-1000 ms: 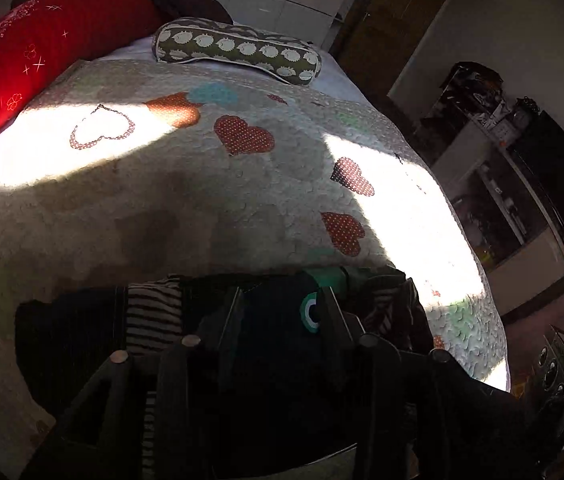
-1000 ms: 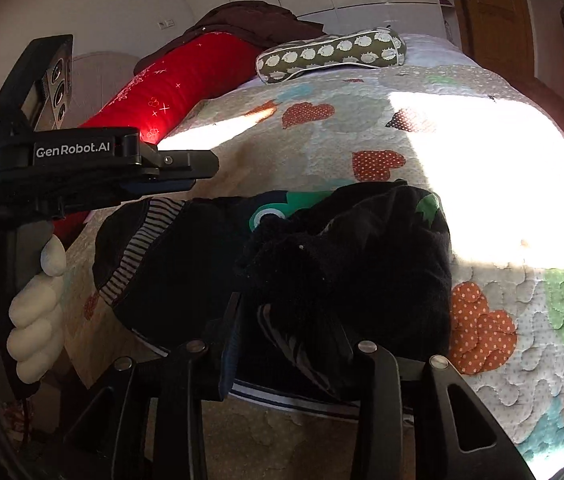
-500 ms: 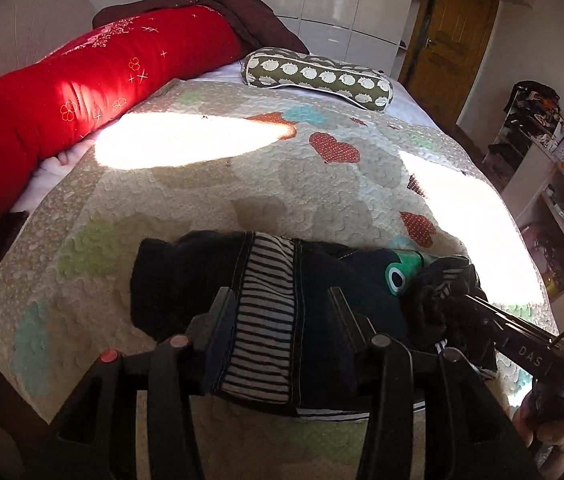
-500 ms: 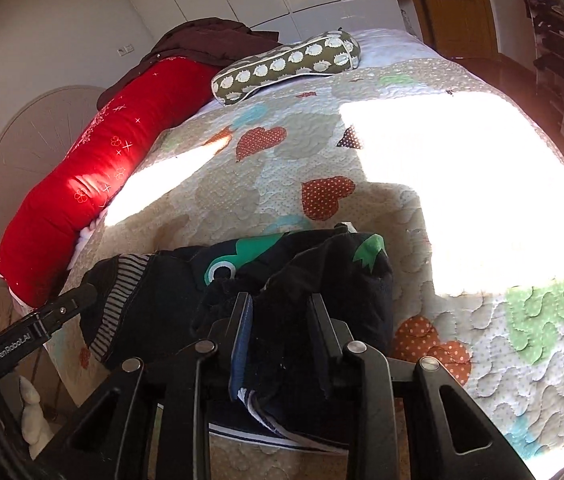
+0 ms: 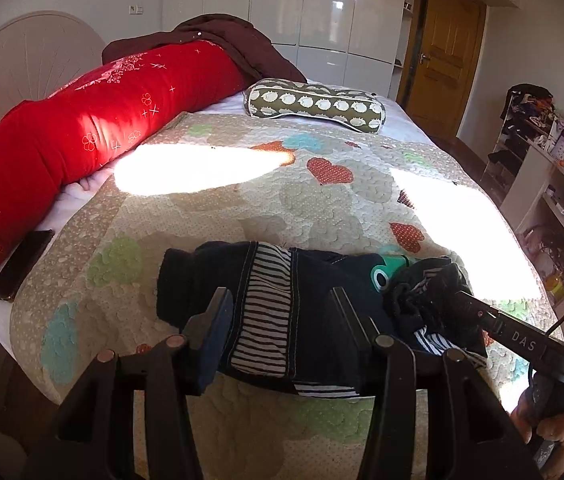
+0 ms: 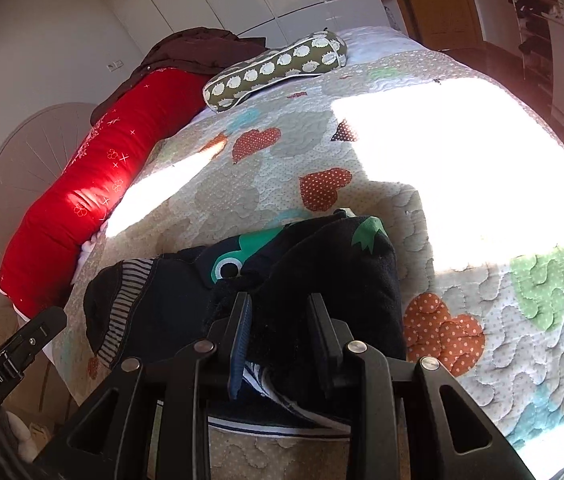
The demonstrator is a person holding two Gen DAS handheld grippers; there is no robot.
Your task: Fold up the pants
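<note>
Dark navy pants (image 5: 322,320) with a black-and-white striped panel and a green frog patch lie across the heart-patterned quilt (image 5: 242,208), near the bed's front edge. My left gripper (image 5: 282,312) hovers just in front of the striped panel. Its jaws are opening, and the cloth lies flat beyond them, untouched by the pads. My right gripper (image 6: 280,320) is shut on the bunched right end of the pants (image 6: 322,272), which is lifted into a dark heap. It (image 5: 458,300) also shows in the left wrist view, reaching into that heap from the right.
A long red bolster (image 5: 82,140) lies along the bed's left side with a brown garment (image 5: 234,44) on it. A green patterned pillow (image 5: 314,106) sits at the far end. A dark phone (image 5: 22,264) rests at the left edge. Cluttered shelves (image 5: 542,168) stand to the right.
The left gripper let go of the cloth, drew back and rose, its jaws widening. The right gripper's jaws narrowed onto the bunched cloth and the gripper rolled slightly.
</note>
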